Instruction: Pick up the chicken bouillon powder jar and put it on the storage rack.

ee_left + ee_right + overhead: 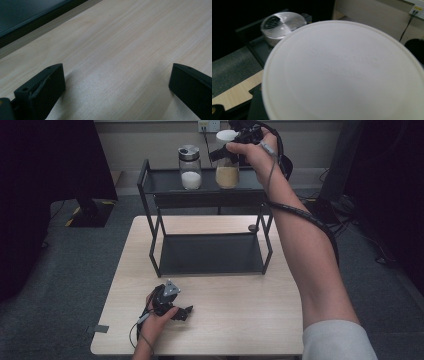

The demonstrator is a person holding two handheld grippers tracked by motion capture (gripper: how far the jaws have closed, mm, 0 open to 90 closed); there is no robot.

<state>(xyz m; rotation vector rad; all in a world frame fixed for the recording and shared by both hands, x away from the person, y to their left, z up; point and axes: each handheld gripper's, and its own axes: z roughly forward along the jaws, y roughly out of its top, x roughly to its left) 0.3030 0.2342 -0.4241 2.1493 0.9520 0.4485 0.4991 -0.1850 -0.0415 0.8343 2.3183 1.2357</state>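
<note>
right tool (227,151) grips white-lidded jar (227,170) | top shelf (165,182)

Your high view is evenly lit from above, the table (225,320) pale and clear, while both upper corners fall into near black. In your left gripper view, soft shadows spread on the wood beside each jaw, and the jaws themselves look slightly blurred. Your right gripper view is soft: the white lid (344,72) sits too close to focus, its embossed lettering smeared, the background dark at the left.
</note>
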